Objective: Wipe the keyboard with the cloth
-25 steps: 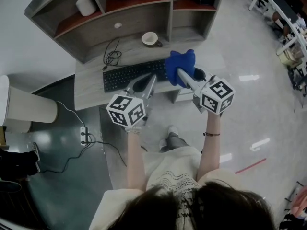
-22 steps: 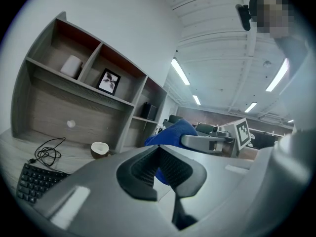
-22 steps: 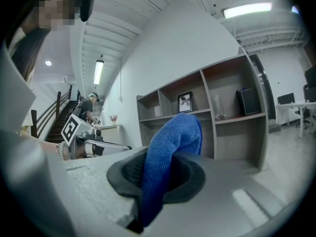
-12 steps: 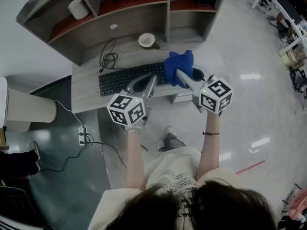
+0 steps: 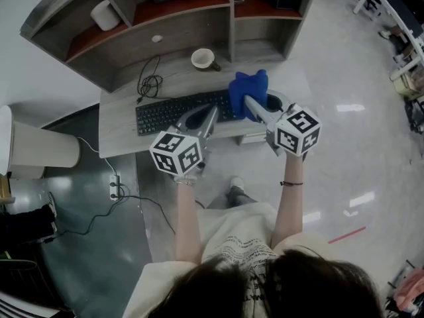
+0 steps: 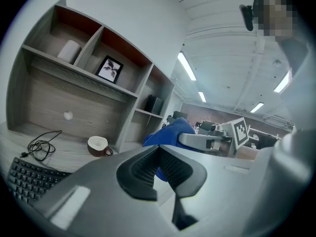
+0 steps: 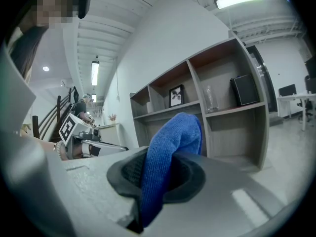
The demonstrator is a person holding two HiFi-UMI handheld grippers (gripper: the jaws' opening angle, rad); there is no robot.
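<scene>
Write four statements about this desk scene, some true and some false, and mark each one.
1. The right gripper clamps the blue cloth. True.
2. The left gripper holds the cup. False: its jaws are together on nothing; the cup stands on the desk behind the keyboard.
3. The keyboard is white. False: it is black.
4. In the head view, a coiled cable lies left of the cup. True.
</scene>
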